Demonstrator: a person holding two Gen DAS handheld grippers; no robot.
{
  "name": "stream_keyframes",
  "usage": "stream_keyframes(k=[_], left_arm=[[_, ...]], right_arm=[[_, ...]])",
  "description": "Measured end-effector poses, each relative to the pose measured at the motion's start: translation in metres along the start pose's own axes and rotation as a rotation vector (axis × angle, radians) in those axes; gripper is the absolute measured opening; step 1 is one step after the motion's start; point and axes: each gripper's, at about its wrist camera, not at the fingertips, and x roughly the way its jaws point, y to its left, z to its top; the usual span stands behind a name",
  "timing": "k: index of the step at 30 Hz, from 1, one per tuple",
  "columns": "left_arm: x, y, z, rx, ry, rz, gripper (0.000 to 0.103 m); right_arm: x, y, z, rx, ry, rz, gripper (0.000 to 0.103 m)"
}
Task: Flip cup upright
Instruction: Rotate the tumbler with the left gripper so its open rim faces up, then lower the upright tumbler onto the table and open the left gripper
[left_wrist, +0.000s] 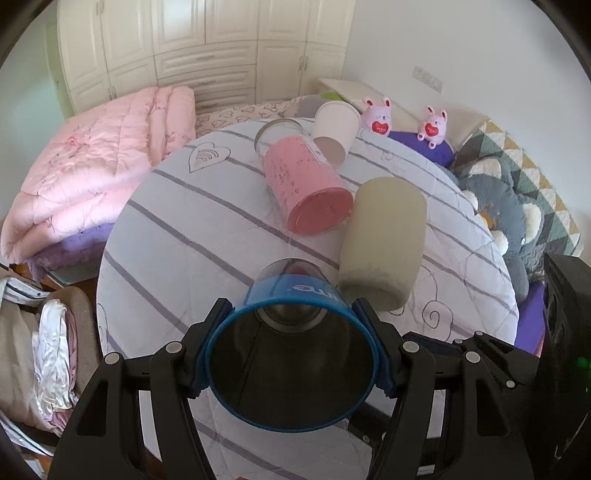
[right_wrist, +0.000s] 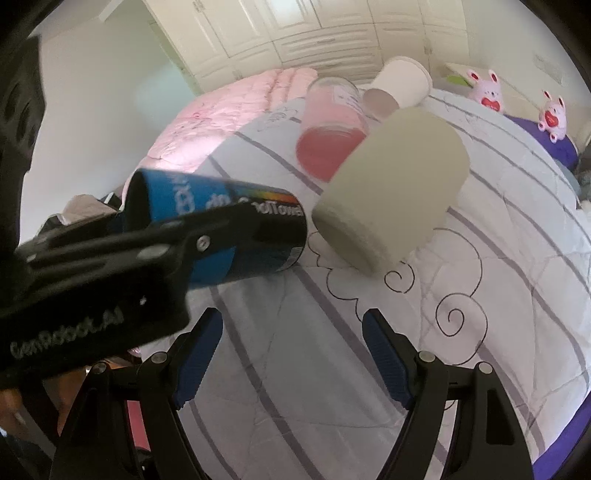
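Note:
My left gripper (left_wrist: 291, 350) is shut on a blue cup (left_wrist: 295, 291) near its rim, holding it on its side with the open mouth toward the camera. The blue cup (right_wrist: 236, 236) also shows in the right wrist view, tilted above the bed, clamped by the left gripper (right_wrist: 207, 236). My right gripper (right_wrist: 291, 354) is open and empty, low over the quilt. A beige cup (left_wrist: 380, 240) (right_wrist: 391, 188) lies on its side to the right of the blue cup. A pink cup (left_wrist: 306, 188) (right_wrist: 332, 125) and a white paper cup (left_wrist: 336, 129) (right_wrist: 399, 85) lie on their sides farther back.
The cups lie on a white quilt with grey stripes (left_wrist: 184, 229) (right_wrist: 480, 332). A folded pink duvet (left_wrist: 96, 173) is at the left. Two pink bunny toys (left_wrist: 376, 118) and a grey plush (left_wrist: 506, 210) sit at the right. White wardrobes (left_wrist: 207, 51) stand behind.

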Motion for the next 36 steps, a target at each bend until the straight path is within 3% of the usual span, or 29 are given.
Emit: stream_keyframes(k=[21,36], left_arm=[[-0.002,-0.008,0.017,0.009,-0.048,0.007,0.068],[0.004,-0.007,0.019,0.013,-0.039,0.008,0.069]], right_arm=[[0.004,-0.002,0.008,0.024,-0.009,-0.015,0.079],[0.004,-0.009,0.012,0.047,-0.017,-0.015,0.079]])
